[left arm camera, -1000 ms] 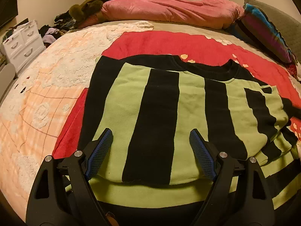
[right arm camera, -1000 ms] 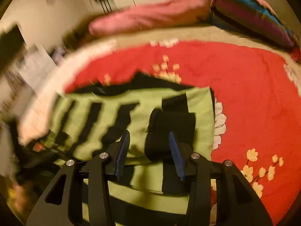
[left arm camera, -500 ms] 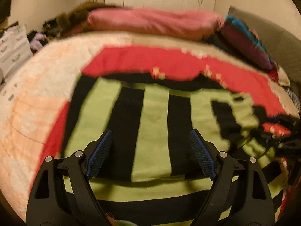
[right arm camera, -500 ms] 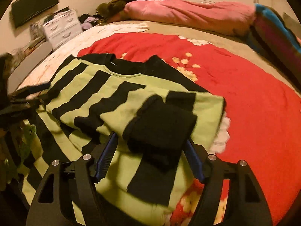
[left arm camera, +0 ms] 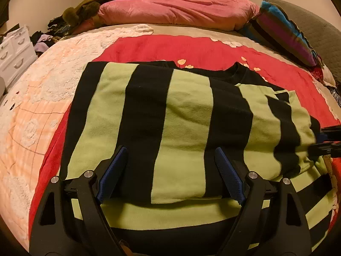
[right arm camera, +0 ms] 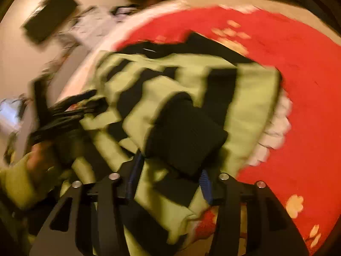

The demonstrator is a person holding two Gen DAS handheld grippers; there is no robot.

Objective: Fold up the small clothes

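A green-and-black striped sweater lies folded on the red blanket. My left gripper stands open over its near folded edge, one blue pad on each side of a black and a green stripe, gripping nothing. In the blurred right wrist view, the sleeve's black cuff lies folded onto the sweater body. The jaws of my right gripper are closing, and the pads press on the cuff's near end. The right gripper also shows at the sweater's right edge in the left wrist view.
A pink duvet and a striped pillow lie at the far end of the bed. White drawers and piled clothes stand to the left. A peach blanket covers the bed's left side. A person's hand holds the left gripper.
The right gripper's jaws widened around the black cuff, then narrowed onto it, while the gripper sank and rolled. The left gripper stayed open over the hem and shifted only slightly.
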